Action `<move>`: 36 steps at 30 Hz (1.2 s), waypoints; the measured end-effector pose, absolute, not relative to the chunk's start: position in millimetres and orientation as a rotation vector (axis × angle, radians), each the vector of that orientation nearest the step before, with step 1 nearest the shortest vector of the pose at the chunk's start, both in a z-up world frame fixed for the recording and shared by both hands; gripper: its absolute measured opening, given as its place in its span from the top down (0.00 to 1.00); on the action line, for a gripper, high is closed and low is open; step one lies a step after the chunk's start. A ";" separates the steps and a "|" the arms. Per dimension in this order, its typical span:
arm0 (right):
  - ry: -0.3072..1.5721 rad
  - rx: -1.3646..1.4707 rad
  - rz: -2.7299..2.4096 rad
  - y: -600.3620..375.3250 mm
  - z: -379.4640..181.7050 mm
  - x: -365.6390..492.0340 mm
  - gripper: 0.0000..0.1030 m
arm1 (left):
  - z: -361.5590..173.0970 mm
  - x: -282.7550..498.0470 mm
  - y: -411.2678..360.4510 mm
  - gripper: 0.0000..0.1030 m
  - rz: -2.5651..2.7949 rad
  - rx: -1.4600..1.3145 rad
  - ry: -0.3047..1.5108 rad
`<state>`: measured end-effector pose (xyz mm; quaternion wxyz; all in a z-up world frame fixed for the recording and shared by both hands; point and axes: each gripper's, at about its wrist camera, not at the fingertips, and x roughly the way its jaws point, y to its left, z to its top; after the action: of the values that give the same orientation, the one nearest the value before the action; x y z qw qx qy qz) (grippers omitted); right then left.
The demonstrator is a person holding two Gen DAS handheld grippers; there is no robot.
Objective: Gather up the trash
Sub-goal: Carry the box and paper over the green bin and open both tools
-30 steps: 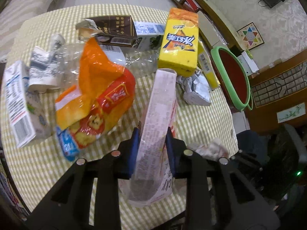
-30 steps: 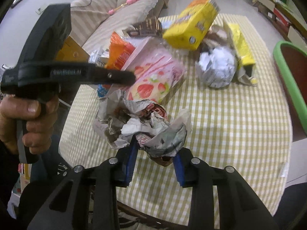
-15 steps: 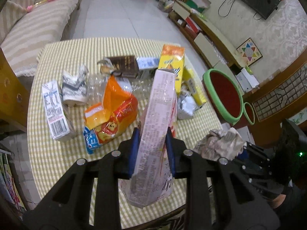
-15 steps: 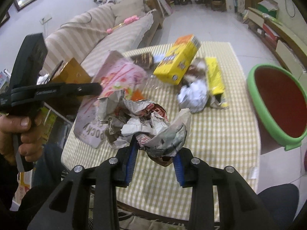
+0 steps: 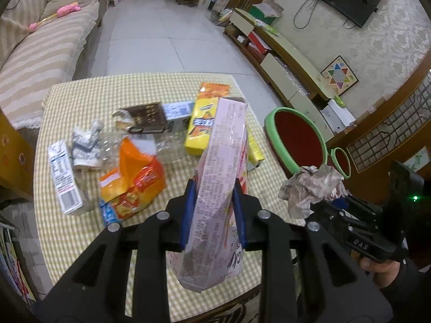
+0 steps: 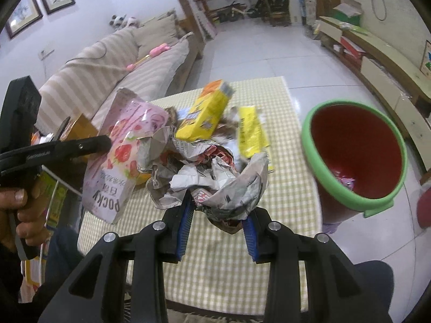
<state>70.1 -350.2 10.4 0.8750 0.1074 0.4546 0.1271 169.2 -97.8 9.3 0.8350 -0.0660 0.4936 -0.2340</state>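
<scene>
While both hands are raised over the checked desk (image 5: pixel 67 242), the left gripper (image 5: pixel 212 212) has its fingers nearly closed on a pink pouch (image 5: pixel 221 177), pinched low on its flat sides, and the right gripper (image 6: pixel 218 231) has its fingers partly closed round a paper wad (image 6: pixel 215 177). Both pieces look light, soft and crushable, so a firm mid-body pinch should hold them. At about two o'clock from the desk stands a green-rimmed bin (image 6: pixel 355 202), with more wrappers and cartons left at twelve o'clock.

trash (image 5: pixel 132 185) on table (image 5: pixel 80 91), bin (image 5: pixel 296 140) right
</scene>
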 end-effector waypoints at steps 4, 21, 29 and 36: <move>0.929 0.244 0.220 -374.2 18.0 74.1 0.68 | 15.1 175.1 -121.7 0.75 -0.530 -0.129 1.039; 0.892 0.338 -0.026 -505.9 22.4 109.9 0.68 | 25.5 227.1 -250.1 0.75 -0.677 -0.108 1.035; 0.913 0.391 -0.085 -543.1 1.0 131.9 0.68 | 19.2 250.6 -317.2 0.75 -0.709 -0.054 1.039; 0.945 0.411 -0.124 -560.5 -18.4 145.8 0.67 | 7.0 270.1 -363.7 0.75 -0.704 0.014 1.035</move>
<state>145.8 -560.5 -18.4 0.8685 0.1962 0.4514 -0.0595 270.1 -363.7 7.0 0.8104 0.0068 0.4846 -0.3293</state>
